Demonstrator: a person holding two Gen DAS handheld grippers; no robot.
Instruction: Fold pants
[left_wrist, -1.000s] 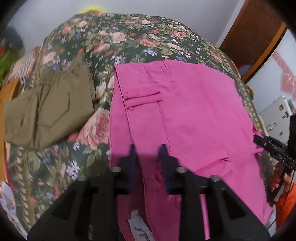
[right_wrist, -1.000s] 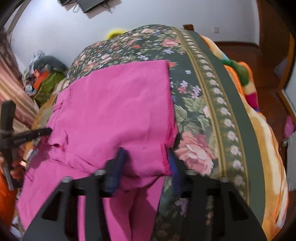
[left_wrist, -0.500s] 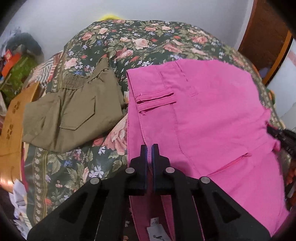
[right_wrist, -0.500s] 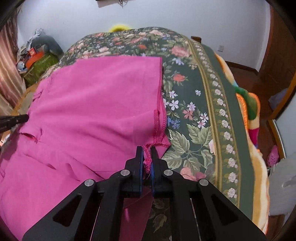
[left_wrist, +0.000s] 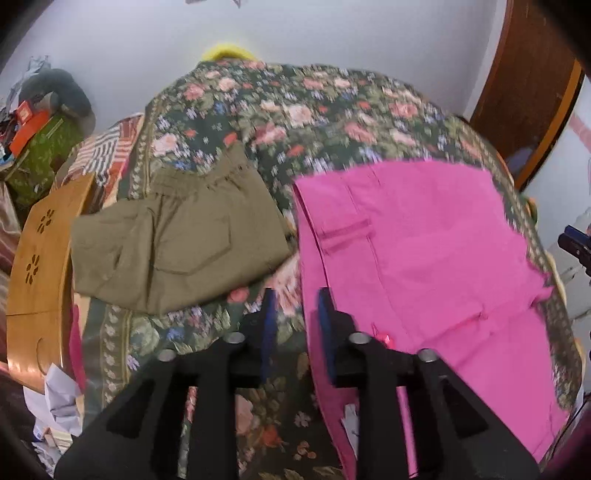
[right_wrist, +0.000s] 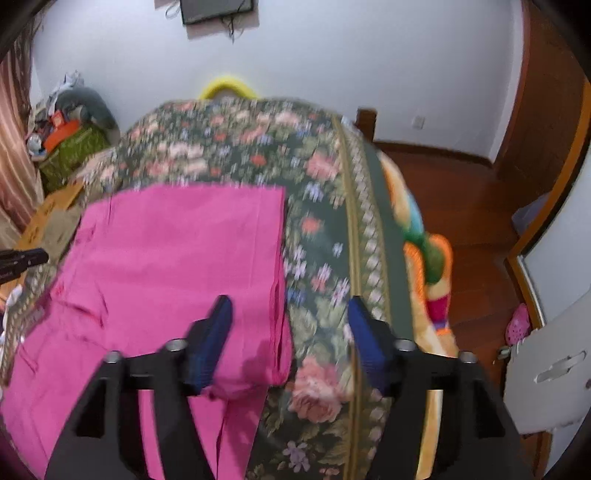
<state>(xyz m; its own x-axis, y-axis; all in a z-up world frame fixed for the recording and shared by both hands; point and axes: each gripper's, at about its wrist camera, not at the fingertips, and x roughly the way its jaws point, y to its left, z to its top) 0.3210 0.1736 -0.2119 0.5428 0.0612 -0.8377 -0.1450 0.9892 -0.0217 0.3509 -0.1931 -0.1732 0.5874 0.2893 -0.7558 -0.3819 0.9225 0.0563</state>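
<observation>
Both grippers, left gripper (left_wrist: 293, 306) and right gripper (right_wrist: 290, 317), were opening, empty; I'd just dropped the pink pants (right_wrist: 177, 251) folded on the bed (right_wrist: 325, 258).

We saw the folded pink cotton pants (left_wrist: 417, 258) lying on the floral quilted bedspread (left_wrist: 314, 122). Folded olive cargo pants (left_wrist: 177, 240) lay just left of them.

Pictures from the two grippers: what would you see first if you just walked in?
The bright pink pants jump out first, lying folded on the flowery bedspread. Beside them, toward the bed's left side in the left view, sits a folded olive-green pair. Up close, the left gripper and right gripper hover above the pink pants' near edges, jaws opening with nothing pinched between them.
</observation>
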